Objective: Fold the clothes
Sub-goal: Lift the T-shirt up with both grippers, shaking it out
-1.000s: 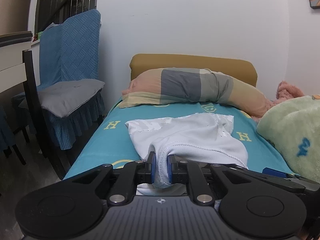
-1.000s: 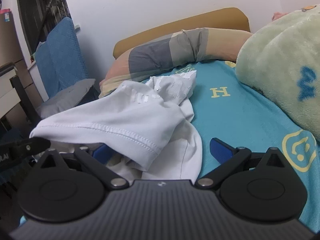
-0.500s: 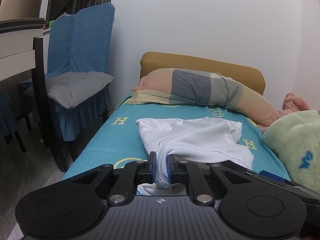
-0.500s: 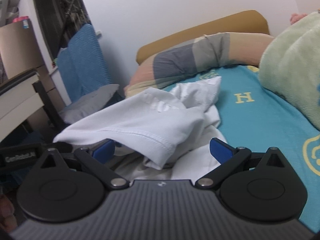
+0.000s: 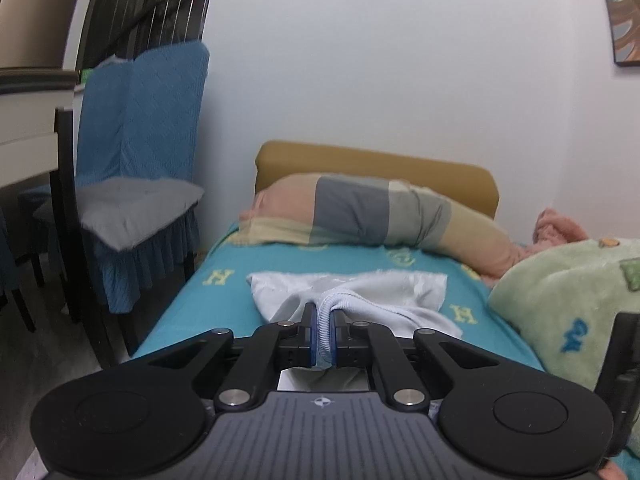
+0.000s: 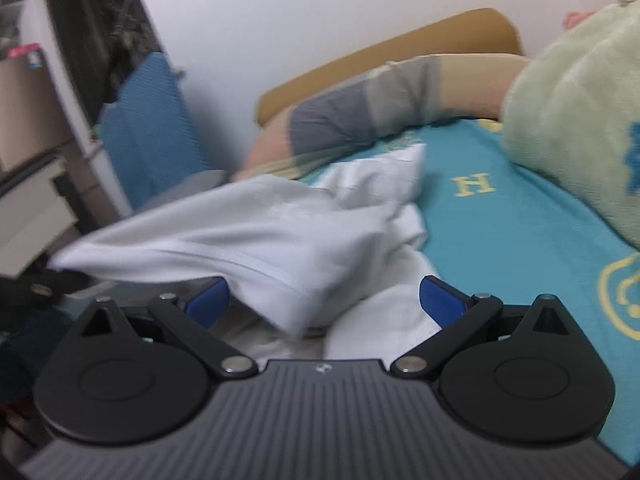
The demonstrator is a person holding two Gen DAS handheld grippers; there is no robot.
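A white T-shirt (image 5: 352, 296) lies on the teal bed sheet (image 5: 200, 304), stretched from the pillow side toward me. My left gripper (image 5: 322, 336) is shut on the ribbed edge of the shirt and holds it lifted. In the right wrist view the same white T-shirt (image 6: 256, 232) hangs in a raised fold across the front of my right gripper (image 6: 324, 300), which is open with its blue pads (image 6: 438, 298) wide apart. A hemmed edge droops between the pads; they do not clamp it.
A striped long pillow (image 5: 372, 216) and mustard headboard (image 5: 376, 168) lie at the bed's far end. A green fleece blanket (image 5: 572, 304) fills the right side. A blue-covered chair (image 5: 136, 184) with a grey cushion stands left of the bed.
My left gripper has pulled back and up with the shirt, which stretches out flatter on the bed. My right gripper has shifted leftward and stays open; its view is motion-blurred.
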